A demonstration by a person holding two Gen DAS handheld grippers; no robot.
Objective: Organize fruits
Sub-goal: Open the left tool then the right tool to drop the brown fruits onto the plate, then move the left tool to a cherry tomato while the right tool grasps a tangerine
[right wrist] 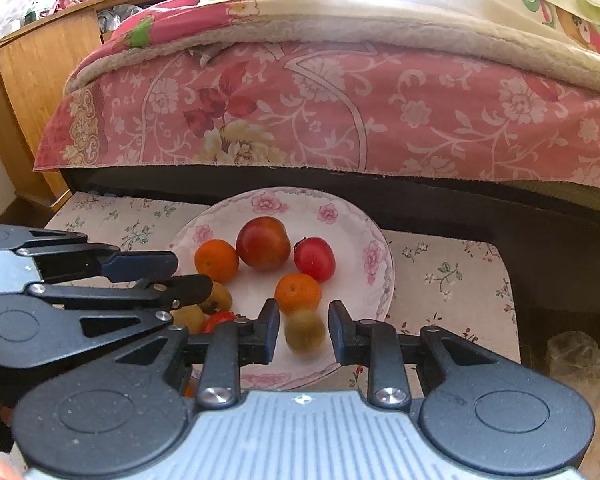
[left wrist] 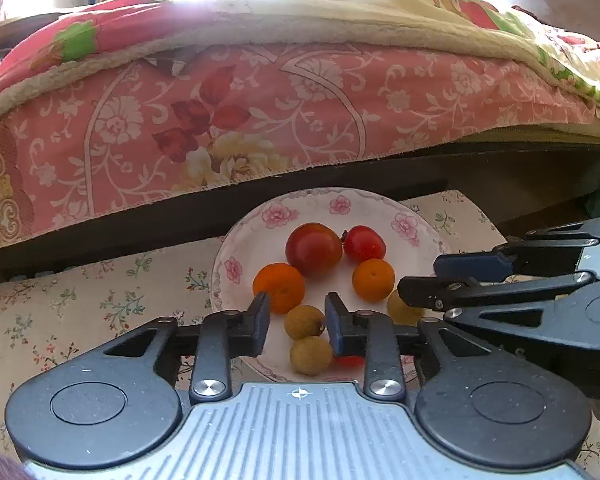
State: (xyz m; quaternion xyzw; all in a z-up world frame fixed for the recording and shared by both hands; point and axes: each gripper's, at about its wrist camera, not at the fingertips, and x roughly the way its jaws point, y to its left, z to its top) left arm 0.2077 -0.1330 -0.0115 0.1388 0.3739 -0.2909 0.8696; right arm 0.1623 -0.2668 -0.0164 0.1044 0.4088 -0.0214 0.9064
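A white plate with pink flowers (left wrist: 276, 214) (right wrist: 268, 202) holds a large tomato (left wrist: 314, 248) (right wrist: 263, 243), a small tomato (left wrist: 363, 243) (right wrist: 314, 259), two oranges (left wrist: 279, 287) (left wrist: 373, 279) and several longans. My left gripper (left wrist: 297, 320) (right wrist: 194, 274) hovers open over the plate's near side. One longan (left wrist: 304, 322) lies between its fingers, clear of the left pad, with another (left wrist: 311, 354) just below. My right gripper (right wrist: 304, 328) (left wrist: 418, 278) is open too. A blurred longan (right wrist: 305, 330) (left wrist: 404, 310) sits between its fingers with slim gaps on both sides.
The plate rests on a floral cloth (left wrist: 100, 300) (right wrist: 440, 272) over a low table. Right behind it runs a dark bed frame (right wrist: 460, 216) under a pink floral quilt (left wrist: 260, 120). A wooden cabinet (right wrist: 28, 80) stands at the left and a clear plastic bag (right wrist: 572, 356) at the right.
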